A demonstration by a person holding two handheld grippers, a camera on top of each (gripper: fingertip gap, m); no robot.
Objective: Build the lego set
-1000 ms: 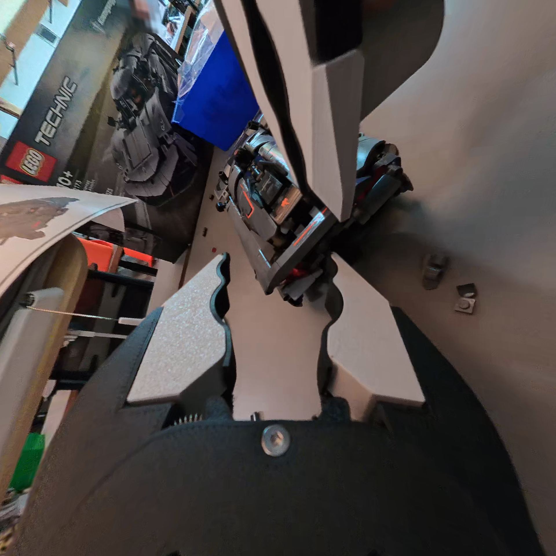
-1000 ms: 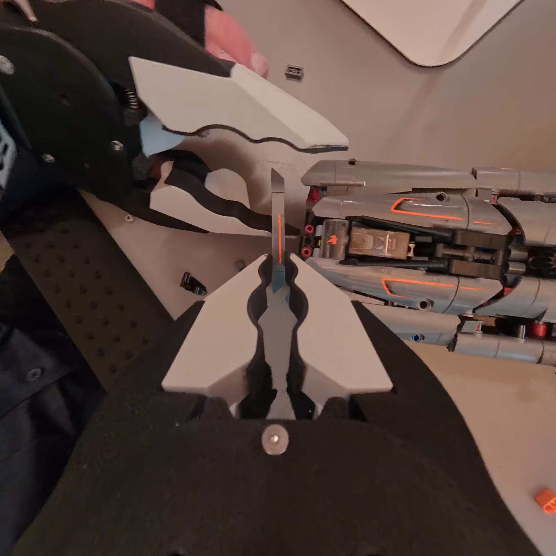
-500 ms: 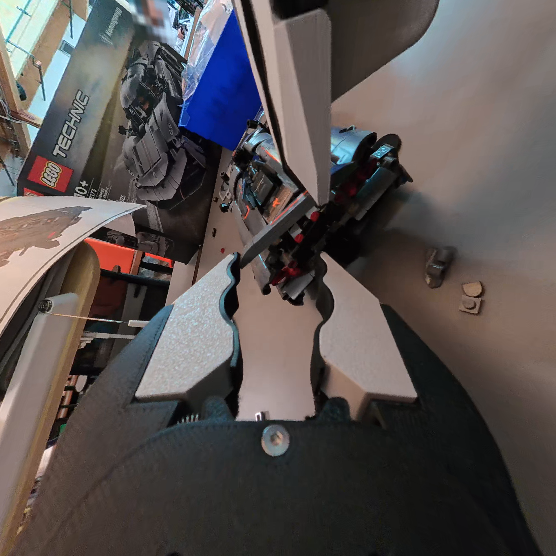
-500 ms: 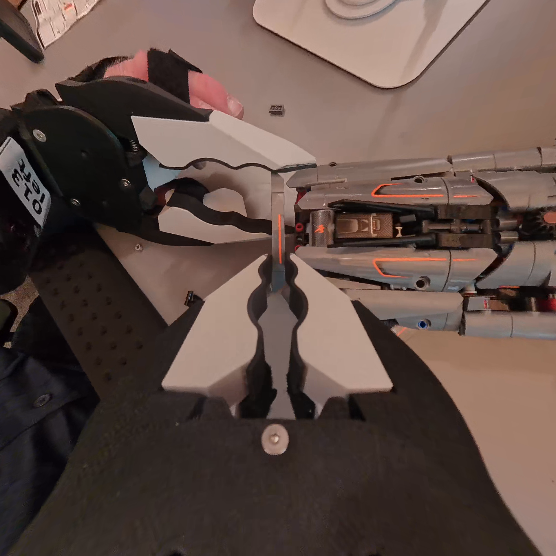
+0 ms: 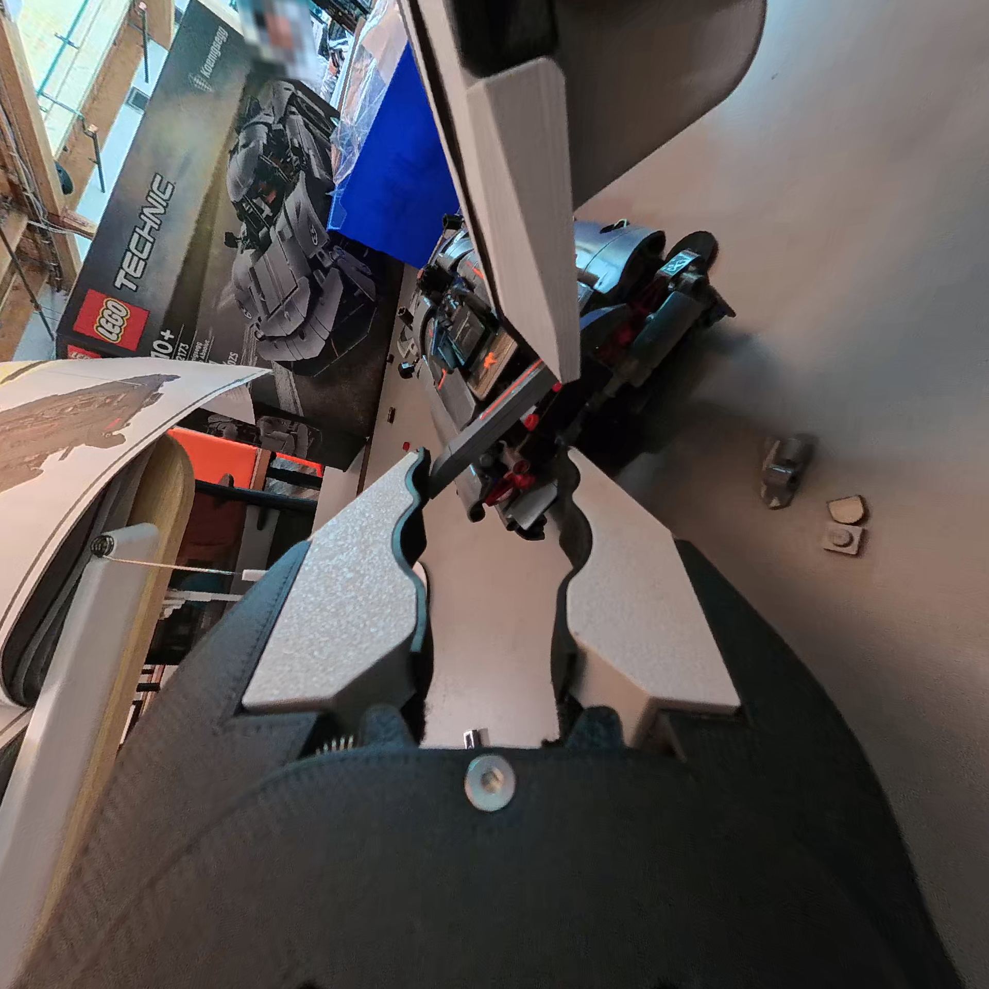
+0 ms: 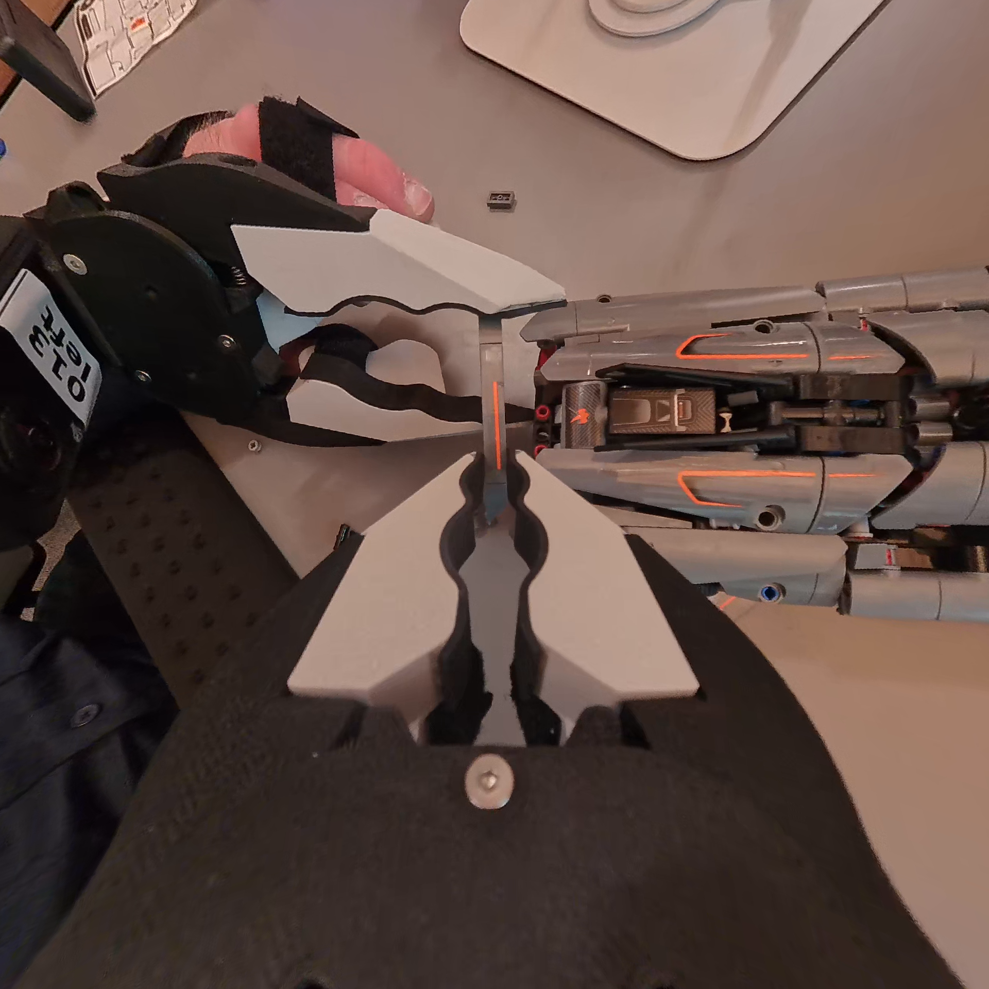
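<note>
The grey Lego car model [image 6: 749,428] lies on the table, its rear end facing both grippers. My right gripper [image 6: 495,463] is shut on a thin grey panel with an orange stripe [image 6: 493,396] and holds it upright just off the car's rear. My left gripper [image 5: 495,471] is open, its jaws either side of the car's rear [image 5: 514,481]. Its upper finger [image 6: 428,267] touches the panel's top end. In the left wrist view the panel [image 5: 492,423] runs from the right gripper's finger [image 5: 524,214] to my left fingertip.
The Lego box [image 5: 214,214], a blue bin [image 5: 396,176] and the open instruction booklet [image 5: 80,428] stand at the left. Small grey pieces [image 5: 784,465] lie right of the car. A white pad-shaped base [image 6: 669,69] and a small dark piece [image 6: 500,199] sit beyond. Some 4 cm of space lies between my two pairs of fingers.
The right gripper has brought the panel closer to the car's rear. The left gripper has moved in, and its upper fingertip now touches the panel's top end.
</note>
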